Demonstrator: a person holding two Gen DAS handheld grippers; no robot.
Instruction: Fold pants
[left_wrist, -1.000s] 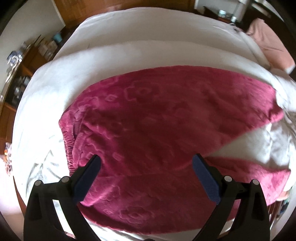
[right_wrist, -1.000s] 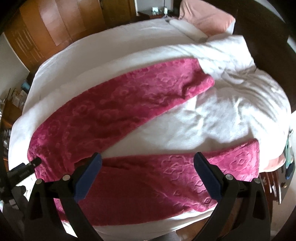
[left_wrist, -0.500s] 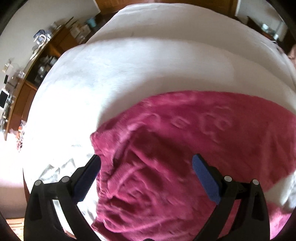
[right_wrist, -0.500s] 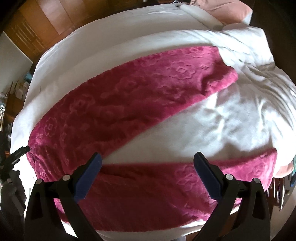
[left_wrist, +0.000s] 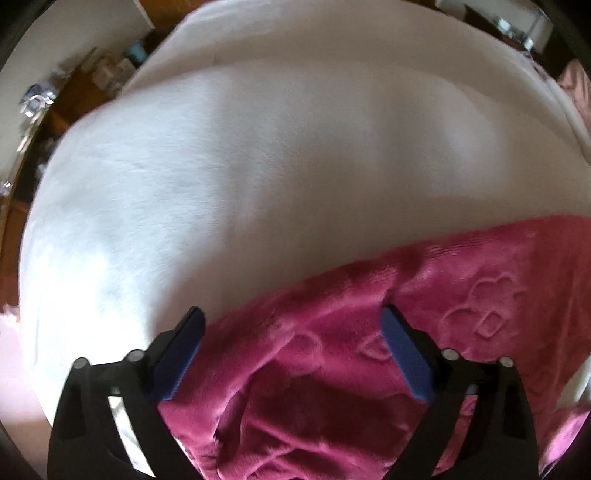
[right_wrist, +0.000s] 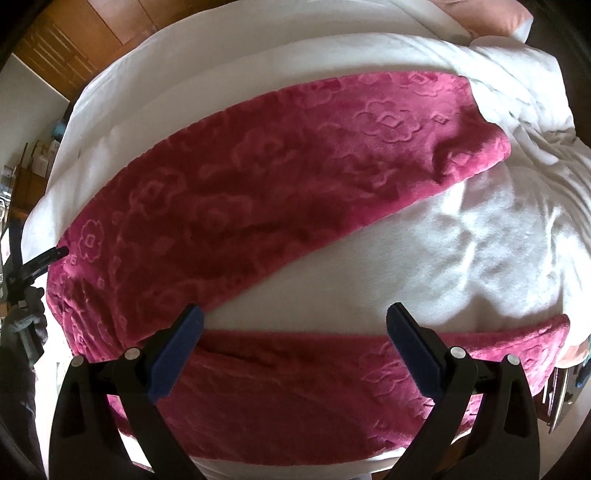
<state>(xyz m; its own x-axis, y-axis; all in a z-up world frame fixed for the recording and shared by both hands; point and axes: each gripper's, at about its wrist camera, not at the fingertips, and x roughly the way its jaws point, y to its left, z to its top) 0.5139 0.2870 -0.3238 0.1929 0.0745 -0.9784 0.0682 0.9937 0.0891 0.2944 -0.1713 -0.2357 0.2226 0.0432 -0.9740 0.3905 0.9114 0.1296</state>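
— Plush magenta pants (right_wrist: 280, 192) spread on a white bed (right_wrist: 461, 251): one leg sweeping from lower left up to upper right of the right wrist view, the other lying along the bottom edge, legs splayed in a V.

— And the step in hand?

— Looks like reaching for the waistband end, lower middle of the left wrist view, where the fleece bunches. Best to pinch both layers at the thick edge, not the loose nap, then lift evenly so one leg lands square on the other.

— Left gripper (left_wrist: 291, 354)?

— Fingers (left_wrist: 404, 362) wide apart yet closing in, rumpled waistband fleece between them, pads not pressing so far as can be told; left pad at the fabric's edge.

— Right gripper (right_wrist: 295, 347)?

— Fingers (right_wrist: 413, 354) spread wide, hovering over the near leg at the bottom of its frame, nothing clamped, contact not evident.

— Beyond the bed?

— Wooden wardrobe (right_wrist: 74, 40) at upper left, pink pillow (right_wrist: 491, 14) at upper right.
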